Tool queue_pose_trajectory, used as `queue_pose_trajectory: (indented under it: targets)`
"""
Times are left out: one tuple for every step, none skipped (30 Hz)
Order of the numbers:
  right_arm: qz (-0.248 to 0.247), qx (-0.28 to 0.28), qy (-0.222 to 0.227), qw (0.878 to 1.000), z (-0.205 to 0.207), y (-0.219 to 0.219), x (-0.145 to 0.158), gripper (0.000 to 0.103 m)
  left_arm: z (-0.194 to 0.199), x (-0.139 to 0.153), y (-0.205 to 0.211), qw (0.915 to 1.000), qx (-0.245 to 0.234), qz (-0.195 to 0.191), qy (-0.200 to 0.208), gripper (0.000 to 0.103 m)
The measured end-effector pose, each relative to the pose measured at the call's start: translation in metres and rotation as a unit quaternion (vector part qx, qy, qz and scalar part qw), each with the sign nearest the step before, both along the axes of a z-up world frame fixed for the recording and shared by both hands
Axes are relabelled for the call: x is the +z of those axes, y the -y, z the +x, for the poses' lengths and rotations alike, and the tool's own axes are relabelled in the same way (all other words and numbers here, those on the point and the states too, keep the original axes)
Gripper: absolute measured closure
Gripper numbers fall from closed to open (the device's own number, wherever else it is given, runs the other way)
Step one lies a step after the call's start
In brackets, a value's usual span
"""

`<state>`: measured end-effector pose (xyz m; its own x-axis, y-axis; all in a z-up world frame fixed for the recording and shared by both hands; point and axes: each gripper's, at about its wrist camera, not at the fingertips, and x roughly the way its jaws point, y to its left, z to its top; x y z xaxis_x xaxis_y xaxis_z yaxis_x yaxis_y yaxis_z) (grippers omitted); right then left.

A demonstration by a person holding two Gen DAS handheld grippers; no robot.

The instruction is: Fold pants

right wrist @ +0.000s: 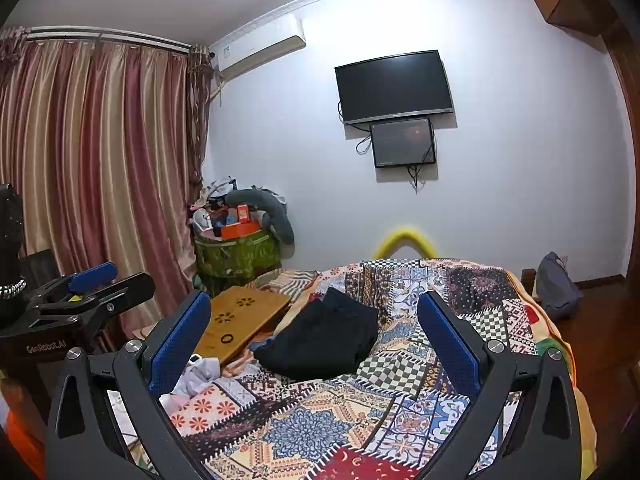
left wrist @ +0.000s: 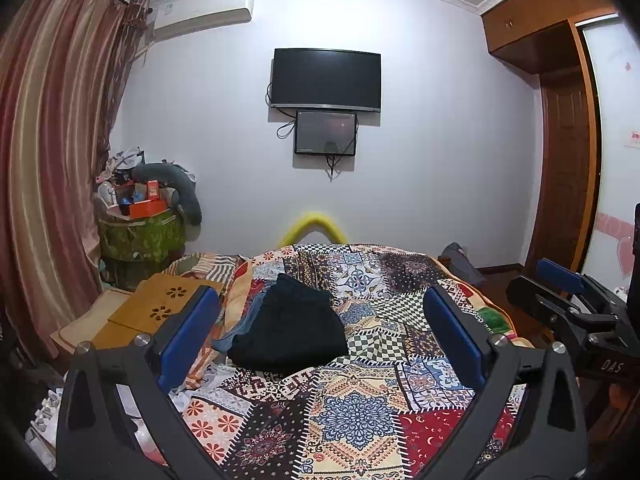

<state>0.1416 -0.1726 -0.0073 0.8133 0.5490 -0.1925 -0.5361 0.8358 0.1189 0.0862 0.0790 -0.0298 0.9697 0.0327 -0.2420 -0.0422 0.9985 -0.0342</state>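
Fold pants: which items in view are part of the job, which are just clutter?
Job: black pants, bunched on the patchwork quilt; left gripper and right gripper, both open, holding nothing.

Clutter: blue garment under the pants, wooden lap tray, green basket, TV.

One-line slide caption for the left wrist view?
Open left gripper above patchwork quilt, facing folded dark pants.

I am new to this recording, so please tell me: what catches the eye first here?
The patchwork quilt covers the bed, with dark pants lying folded on it. Both grippers, left gripper and right gripper, hover open above it. A black television hangs on the far wall.
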Motion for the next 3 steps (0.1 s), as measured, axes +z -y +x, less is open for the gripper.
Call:
queue_pose_trajectory:
  targets:
    - [-0.002, 0.001, 0.000, 1.000, 0.0006, -0.0004, -0.0004, 0.000, 0.0000, -0.0001, -0.0001, 1.0000, -0.001, -0.001, 0.000, 0.000]
    - [-0.003, 0.001, 0.000, 1.000, 0.0007, -0.0008, -0.0003, 0.000, 0.0000, -0.0005, -0.0005, 1.0000, -0.001, -0.002, -0.001, 0.000]
    - [-0.004, 0.002, 0.000, 1.000, 0.0007, -0.0018, -0.0007, 0.000, -0.0001, -0.0009, -0.0014, 1.0000, -0.001, -0.003, -0.001, 0.000]
